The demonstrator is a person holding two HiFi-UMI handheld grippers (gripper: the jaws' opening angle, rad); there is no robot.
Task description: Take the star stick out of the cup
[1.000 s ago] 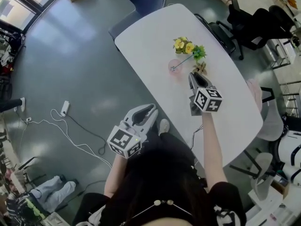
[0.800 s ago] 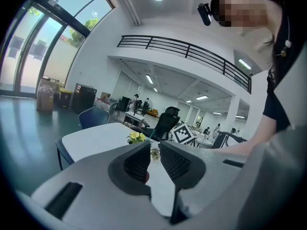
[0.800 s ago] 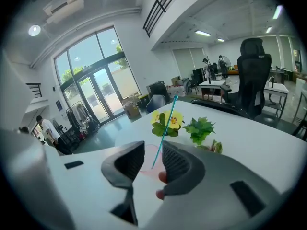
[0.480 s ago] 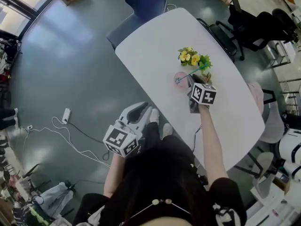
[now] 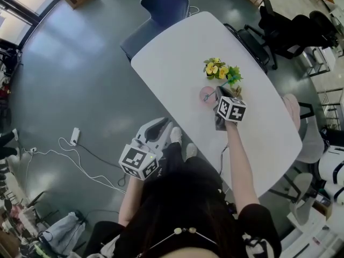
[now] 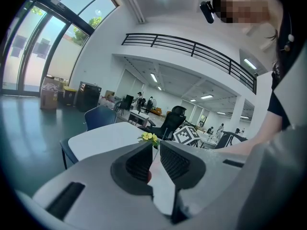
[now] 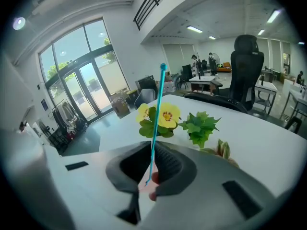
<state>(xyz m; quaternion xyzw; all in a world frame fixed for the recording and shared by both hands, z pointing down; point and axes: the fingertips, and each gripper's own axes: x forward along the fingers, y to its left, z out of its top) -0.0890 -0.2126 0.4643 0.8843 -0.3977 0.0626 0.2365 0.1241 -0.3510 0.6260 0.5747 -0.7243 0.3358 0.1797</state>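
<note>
A thin teal star stick rises between the jaws of my right gripper, its tip high above them. The jaws are closing and the pads meet the stick low on its shaft. Below them a bit of the pink cup shows. In the head view the right gripper leans over the pink cup on the white table. My left gripper hangs off the table's near edge, above the floor, jaws nearly together and empty.
Yellow artificial flowers with green leaves stand just behind the cup. A blue chair is at the table's far end, black office chairs to the right. Cables lie on the floor to the left.
My right gripper has moved forward to the cup and its jaws have come in around the stick. The left gripper has stayed about where it was.
</note>
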